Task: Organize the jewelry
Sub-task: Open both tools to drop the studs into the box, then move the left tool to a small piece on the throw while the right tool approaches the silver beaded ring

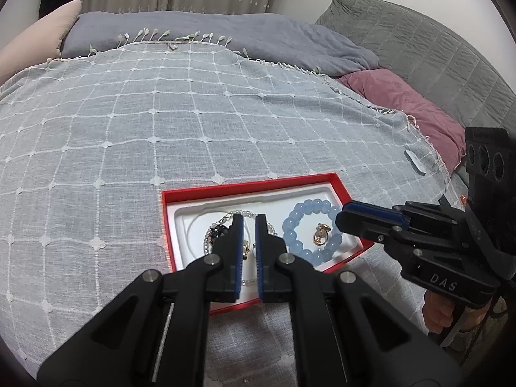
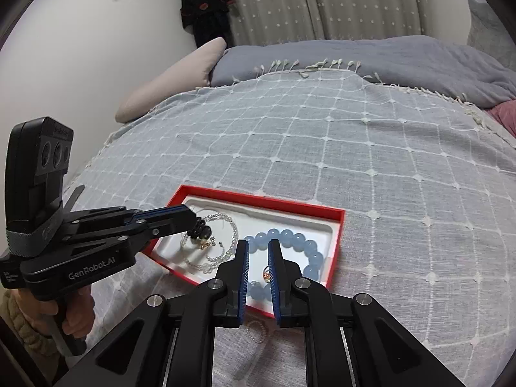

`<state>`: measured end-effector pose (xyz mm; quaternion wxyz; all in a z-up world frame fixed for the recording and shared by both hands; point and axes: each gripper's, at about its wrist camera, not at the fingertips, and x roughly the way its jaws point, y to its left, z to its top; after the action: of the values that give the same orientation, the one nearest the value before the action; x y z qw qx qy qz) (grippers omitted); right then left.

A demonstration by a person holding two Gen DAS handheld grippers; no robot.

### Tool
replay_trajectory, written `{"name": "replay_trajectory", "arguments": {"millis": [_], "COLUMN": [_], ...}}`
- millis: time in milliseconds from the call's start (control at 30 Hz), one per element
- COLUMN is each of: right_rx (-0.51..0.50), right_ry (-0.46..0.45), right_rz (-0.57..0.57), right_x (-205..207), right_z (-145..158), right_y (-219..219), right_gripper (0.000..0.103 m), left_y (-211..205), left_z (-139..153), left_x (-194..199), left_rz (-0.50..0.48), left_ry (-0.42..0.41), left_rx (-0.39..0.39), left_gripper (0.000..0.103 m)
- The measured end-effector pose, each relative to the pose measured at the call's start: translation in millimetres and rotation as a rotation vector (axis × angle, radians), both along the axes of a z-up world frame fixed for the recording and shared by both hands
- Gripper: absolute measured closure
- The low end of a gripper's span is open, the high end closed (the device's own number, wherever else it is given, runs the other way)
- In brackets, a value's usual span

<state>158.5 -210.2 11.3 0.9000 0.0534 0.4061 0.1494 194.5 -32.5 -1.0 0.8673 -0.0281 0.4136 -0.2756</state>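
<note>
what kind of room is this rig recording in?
Most likely a bedroom. The work surface is a bed under a grey checked throw, with pillows and a padded headboard along one side and curtains behind. The red jewelry tray just sits on the bedding.

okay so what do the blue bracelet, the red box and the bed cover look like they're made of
Blue bracelet: round, translucent pale-blue beads with a soft sheen, probably glass or polished stone; the pictures leave that open. Red box: thin, matte, sharp-edged walls, likely cardboard, with a smooth white moulded insert. Bed cover: loosely woven grey cloth with a white stitched grid and tasselled fringe, likely cotton.
</note>
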Motion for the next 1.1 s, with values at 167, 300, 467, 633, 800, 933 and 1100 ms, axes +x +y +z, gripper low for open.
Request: {"name": "replay_trajectory", "arguments": {"millis": [167, 300, 467, 633, 800, 933, 1100], "right_rx": [0.007, -0.004, -0.016, -0.055, -0.078, -0.105, -0.207], "right_ry": [-0.016, -0.048, -0.085, -0.100, -0.104, -0.109, -0.124], "right_rz": [-0.012, -0.005, -0.006, -0.009, -0.019, -0.029, -0.028], "right_x": [-6, -19, -38, -52, -58, -60, -63], "right_z": [8, 20, 34, 41, 44, 45, 43], "right_y": [-3, -1, -2, -7, -10, -10, -2], "right_gripper": [0.089, 0.084, 0.029, 0.028, 0.021, 0.017, 0.012], "left_y": [12, 27, 36, 43, 46, 50, 49], "left_z": [9, 17, 22, 20, 15, 9, -7], "left_x": [-2, -7, -18, -26, -38, -47, -65], "left_rz": [0.018, 0.046, 0.062, 0.068, 0.061, 0.037, -0.026], "left_ry": [0.004, -0.002, -0.027, -0.014, -0.027, -0.020, 0.020], "left_rx": [-0.032, -0.066, -0.060, -0.061, -0.016, 0.005, 0.045], "left_gripper": [0.096, 0.086, 0.069, 0.063, 0.055, 0.053, 0.053]}}
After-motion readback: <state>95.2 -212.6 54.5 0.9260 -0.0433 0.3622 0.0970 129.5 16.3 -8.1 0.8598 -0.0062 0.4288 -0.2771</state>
